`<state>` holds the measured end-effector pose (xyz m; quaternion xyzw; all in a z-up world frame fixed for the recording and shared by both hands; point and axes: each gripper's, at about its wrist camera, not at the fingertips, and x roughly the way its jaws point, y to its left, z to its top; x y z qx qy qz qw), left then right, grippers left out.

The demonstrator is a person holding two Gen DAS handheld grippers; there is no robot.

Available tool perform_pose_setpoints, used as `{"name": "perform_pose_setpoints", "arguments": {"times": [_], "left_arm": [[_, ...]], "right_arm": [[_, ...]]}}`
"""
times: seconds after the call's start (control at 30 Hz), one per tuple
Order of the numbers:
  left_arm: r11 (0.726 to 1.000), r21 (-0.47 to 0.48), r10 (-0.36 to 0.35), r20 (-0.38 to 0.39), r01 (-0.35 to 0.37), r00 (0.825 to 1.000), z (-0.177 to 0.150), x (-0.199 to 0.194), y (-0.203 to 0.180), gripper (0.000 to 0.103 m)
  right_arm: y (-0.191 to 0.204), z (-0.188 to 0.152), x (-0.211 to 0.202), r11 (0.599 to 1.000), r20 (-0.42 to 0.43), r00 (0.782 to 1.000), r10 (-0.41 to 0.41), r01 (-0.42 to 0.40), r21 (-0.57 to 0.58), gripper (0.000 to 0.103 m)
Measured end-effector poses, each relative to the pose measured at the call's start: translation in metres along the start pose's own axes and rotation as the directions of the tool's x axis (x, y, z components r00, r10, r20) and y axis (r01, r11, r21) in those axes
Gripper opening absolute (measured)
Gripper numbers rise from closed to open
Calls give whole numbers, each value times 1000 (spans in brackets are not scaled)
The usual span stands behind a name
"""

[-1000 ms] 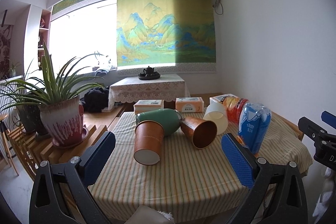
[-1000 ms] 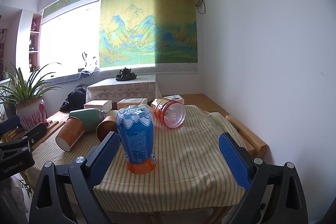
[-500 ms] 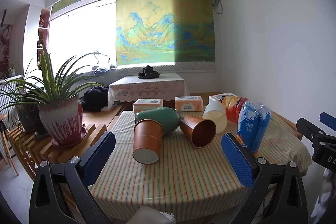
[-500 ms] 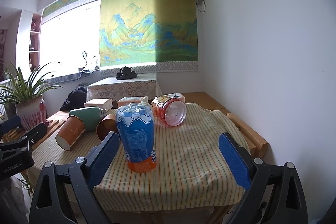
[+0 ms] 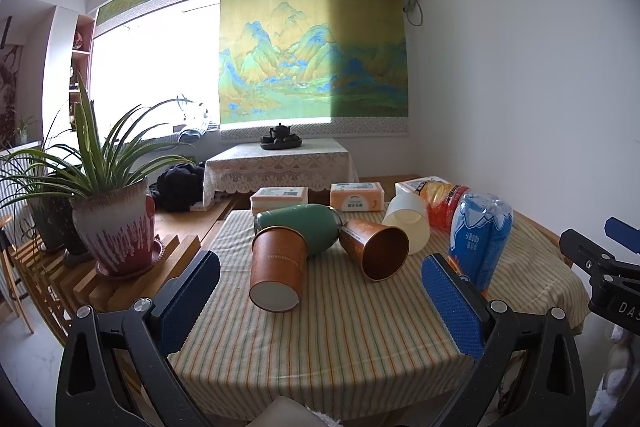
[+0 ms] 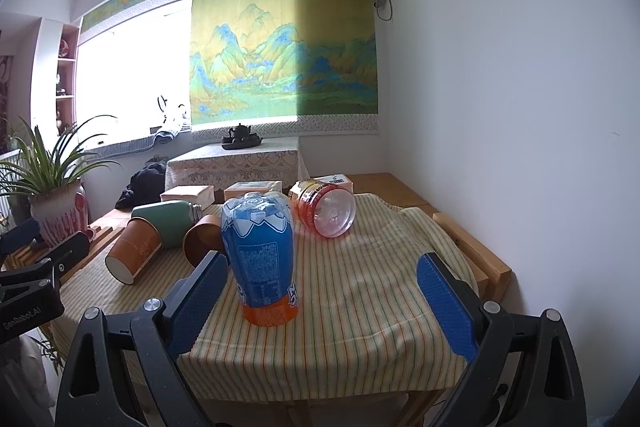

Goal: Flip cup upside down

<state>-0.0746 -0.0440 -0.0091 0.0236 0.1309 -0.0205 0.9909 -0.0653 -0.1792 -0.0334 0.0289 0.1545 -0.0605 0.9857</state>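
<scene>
Left hand-held gripper (image 5: pixel 320 301) was spread wide, holding nothing. Right hand-held gripper (image 6: pixel 320 301) was also apart and empty. Orange paper cup (image 5: pixel 278 269) lay on its side on the striped table (image 5: pixel 360 339), white base end toward the left gripper, other end resting against the green cup (image 5: pixel 298 229). It sat almost dead ahead, slightly left of centre between the pads. Long axis ran roughly along the approach line. Left hand was clearly nearer; from the right view the cup was far left, beyond the blue bottle (image 6: pixel 260 255).
</scene>
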Motion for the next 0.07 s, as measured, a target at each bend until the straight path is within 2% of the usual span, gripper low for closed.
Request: {"name": "perform_pose_setpoints", "arguments": {"times": [0.07], "left_arm": [[1000, 7, 5, -3, -5, 1000, 0, 2, -2, 102]], "right_arm": [[0, 0, 1, 1000, -2, 1000, 0, 0, 3, 94]]}}
